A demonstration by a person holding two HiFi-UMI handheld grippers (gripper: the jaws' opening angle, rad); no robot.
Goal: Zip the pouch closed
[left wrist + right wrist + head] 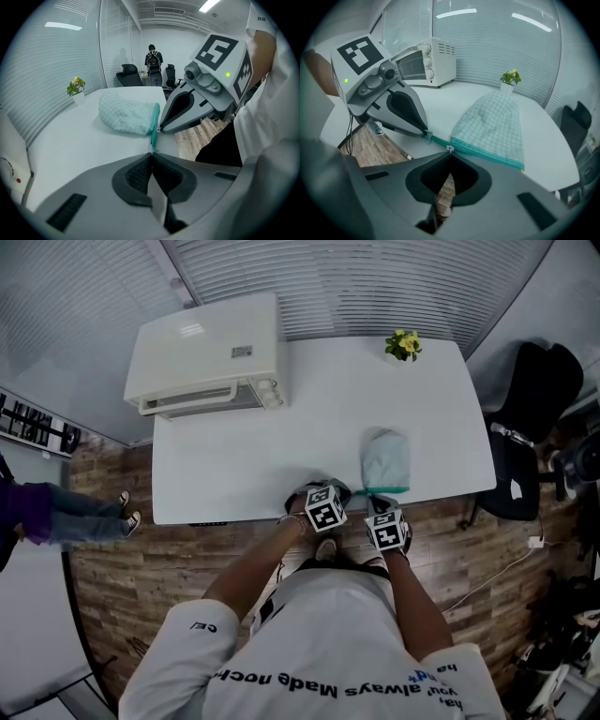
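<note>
While a white table [309,427] fills the overhead view, a white toaster oven [206,357] stands well to the left of a mint checked pouch [385,463], which lies at the near edge. Just left of the pouch, the left gripper [151,155] is clenched on the teal zipper tail [438,139]. At the pouch's corner, the right gripper [450,154] pinches the zipper pull [449,149]. Beyond the pouch sits a small potted plant [403,345].

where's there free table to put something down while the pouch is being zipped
Free: the wide bare stretch of table between the toaster oven and the pouch, and the back strip from oven to plant. Crowded: the near edge by the pouch, where the left gripper and right gripper are both shut on its zip.
</note>
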